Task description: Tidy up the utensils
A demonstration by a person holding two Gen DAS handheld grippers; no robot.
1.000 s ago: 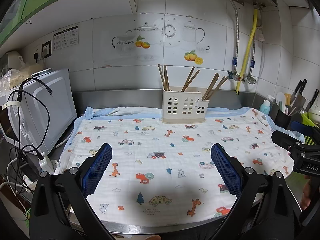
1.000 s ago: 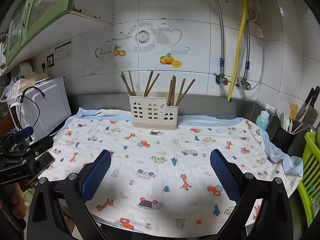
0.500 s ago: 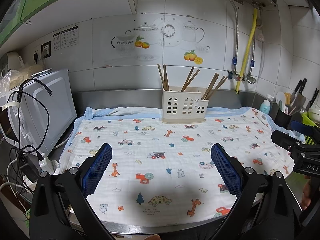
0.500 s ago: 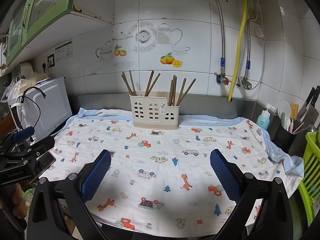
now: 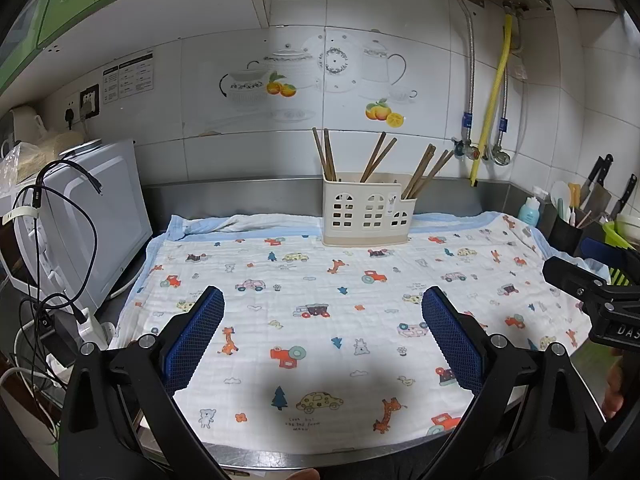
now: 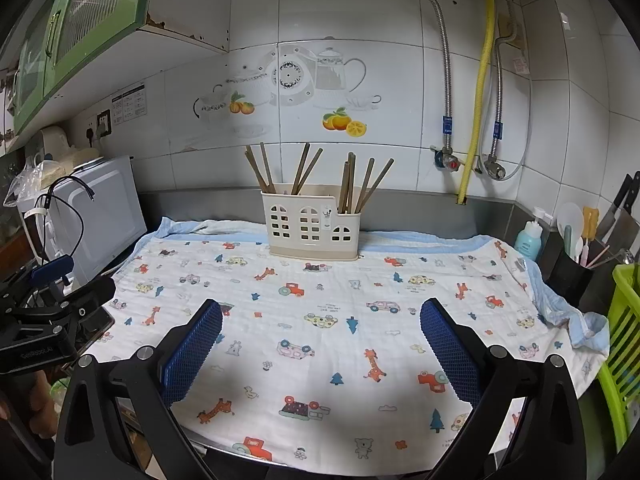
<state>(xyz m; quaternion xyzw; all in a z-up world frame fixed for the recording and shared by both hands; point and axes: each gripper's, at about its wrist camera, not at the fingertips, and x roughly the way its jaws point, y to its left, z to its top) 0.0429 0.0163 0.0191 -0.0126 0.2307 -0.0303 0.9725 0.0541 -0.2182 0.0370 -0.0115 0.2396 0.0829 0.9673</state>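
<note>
A cream utensil holder (image 5: 367, 214) (image 6: 311, 226) with arched cut-outs stands at the back of the counter on a cartoon-print cloth (image 5: 320, 300) (image 6: 320, 320). Several brown chopsticks (image 5: 424, 170) (image 6: 352, 182) lean upright in its compartments. My left gripper (image 5: 322, 336) hovers open over the cloth's near edge, nothing between its blue pads. My right gripper (image 6: 320, 340) is likewise open and empty, well short of the holder. Each gripper shows at the edge of the other's view.
A white microwave (image 5: 84, 216) with black cables stands at the left. At the right are a black cup of utensils (image 6: 570, 276), a blue bottle (image 6: 529, 238), knives (image 5: 600, 178) and a green rack (image 6: 624, 344). Pipes (image 6: 478, 92) run down the tiled wall.
</note>
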